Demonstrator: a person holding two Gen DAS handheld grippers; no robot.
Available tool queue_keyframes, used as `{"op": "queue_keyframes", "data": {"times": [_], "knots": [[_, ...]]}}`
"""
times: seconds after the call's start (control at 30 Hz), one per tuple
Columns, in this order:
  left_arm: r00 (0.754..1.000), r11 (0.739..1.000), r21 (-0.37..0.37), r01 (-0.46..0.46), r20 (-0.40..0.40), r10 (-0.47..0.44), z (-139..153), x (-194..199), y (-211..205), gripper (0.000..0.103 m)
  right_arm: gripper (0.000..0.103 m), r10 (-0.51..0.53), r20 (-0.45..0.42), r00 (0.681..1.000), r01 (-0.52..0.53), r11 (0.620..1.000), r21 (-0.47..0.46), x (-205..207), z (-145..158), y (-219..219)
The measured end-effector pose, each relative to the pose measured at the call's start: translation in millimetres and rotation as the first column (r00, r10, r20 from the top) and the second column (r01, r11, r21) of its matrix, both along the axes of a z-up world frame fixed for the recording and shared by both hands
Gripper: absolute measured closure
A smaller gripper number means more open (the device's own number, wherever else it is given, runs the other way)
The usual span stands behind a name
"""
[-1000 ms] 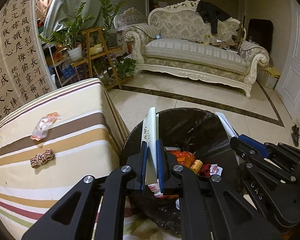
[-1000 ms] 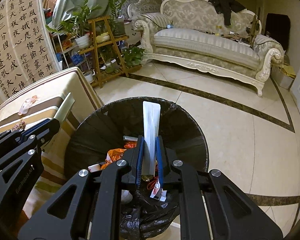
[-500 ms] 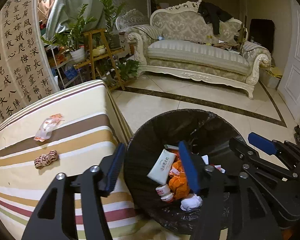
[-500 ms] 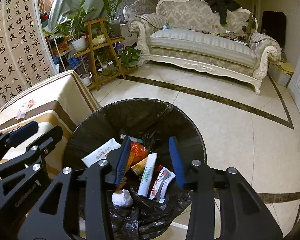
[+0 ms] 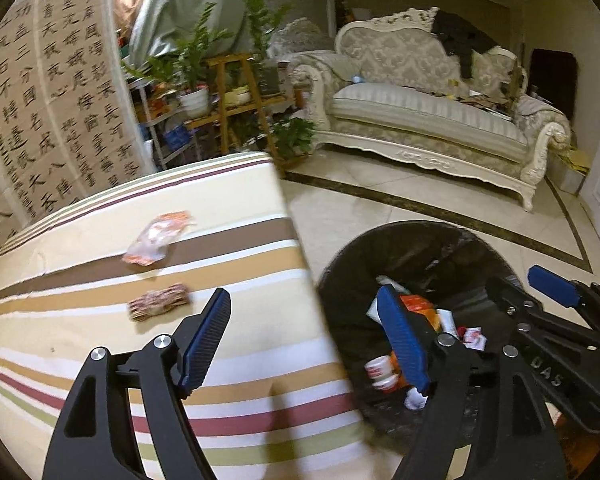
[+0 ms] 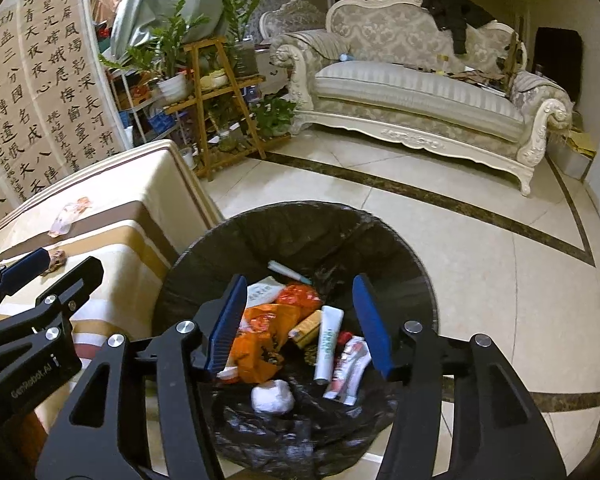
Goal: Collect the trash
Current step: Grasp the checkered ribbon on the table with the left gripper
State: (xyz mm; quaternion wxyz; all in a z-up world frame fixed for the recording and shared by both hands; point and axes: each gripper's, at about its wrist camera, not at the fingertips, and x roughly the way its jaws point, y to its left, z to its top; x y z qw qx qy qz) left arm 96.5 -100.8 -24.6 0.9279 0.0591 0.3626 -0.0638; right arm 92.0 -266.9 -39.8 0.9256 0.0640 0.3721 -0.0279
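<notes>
Right wrist view: right gripper (image 6: 300, 320) jaws opening, empty, over the trash bin (image 6: 204, 264); left gripper (image 5: 304, 340) jaws likewise, at nine o'clock.

Striped table (image 5: 240, 360) with pink wrapper (image 5: 156, 236) and crumpled wrapper (image 5: 159, 302)

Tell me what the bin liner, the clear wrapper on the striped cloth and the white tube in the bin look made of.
Bin liner: thin black plastic film, glossy and wrinkled. Clear wrapper: probably crinkled see-through plastic with orange print; blurred here. White tube: smooth, likely soft plastic, with green lettering and a flat crimped end.
</notes>
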Motion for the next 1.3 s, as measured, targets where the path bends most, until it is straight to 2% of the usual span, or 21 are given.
{"op": "queue_keyframes", "data": {"times": [0.3, 0.43, 0.6, 0.67, 0.73, 0.87, 0.93, 0.97, 1.0, 1.1, 1.3], "knots": [[0.987, 0.987, 0.017, -0.158, -0.035, 0.158, -8, 18, 53, 0.029, 0.049, 0.091, 0.002, 0.996, -0.091, 0.996, 0.001, 8, 3, 39], [0.982, 0.983, 0.026, -0.181, -0.042, 0.182, -10, 30, 63, 0.028, 0.049, 0.112, -0.003, 0.994, -0.112, 0.994, 0.004, 11, 2, 50], [0.982, 0.986, 0.021, -0.167, -0.085, 0.168, -17, 44, 69, 0.029, 0.049, 0.129, -0.011, 0.992, -0.129, 0.992, 0.003, 13, 1, 58], [0.983, 0.987, 0.017, -0.158, -0.095, 0.159, -19, 44, 72, 0.041, 0.049, 0.136, -0.015, 0.991, -0.136, 0.991, 0.000, 13, 1, 60], [0.985, 0.989, 0.016, -0.145, -0.097, 0.145, -20, 44, 71, 0.047, 0.049, 0.141, -0.018, 0.990, -0.141, 0.990, -0.004, 13, 0, 62], [0.987, 0.991, 0.006, -0.135, -0.091, 0.135, -18, 41, 75, 0.071, 0.049, 0.153, -0.024, 0.988, -0.153, 0.988, -0.010, 15, 0, 68], [0.988, 0.992, -0.008, -0.126, -0.089, 0.125, -18, 41, 79, 0.078, 0.049, 0.157, -0.024, 0.987, -0.157, 0.987, -0.012, 15, 0, 72], [0.988, 0.991, -0.009, -0.130, -0.087, 0.129, -17, 41, 81, 0.096, 0.049, 0.160, -0.024, 0.987, -0.161, 0.987, -0.014, 15, 1, 73], [0.988, 0.991, -0.016, -0.130, -0.085, 0.129, -17, 39, 84, 0.100, 0.049, 0.164, -0.023, 0.986, -0.164, 0.986, -0.015, 16, 2, 75], [0.988, 0.990, -0.065, -0.123, -0.098, 0.116, -16, 37, 95, 0.100, 0.049, 0.175, -0.020, 0.984, -0.176, 0.984, -0.020, 15, 4, 80], [0.986, 0.986, -0.084, -0.141, -0.102, 0.133, -14, 25, 110, 0.101, 0.049, 0.196, -0.019, 0.980, -0.197, 0.980, -0.028, 16, 5, 92]]}}
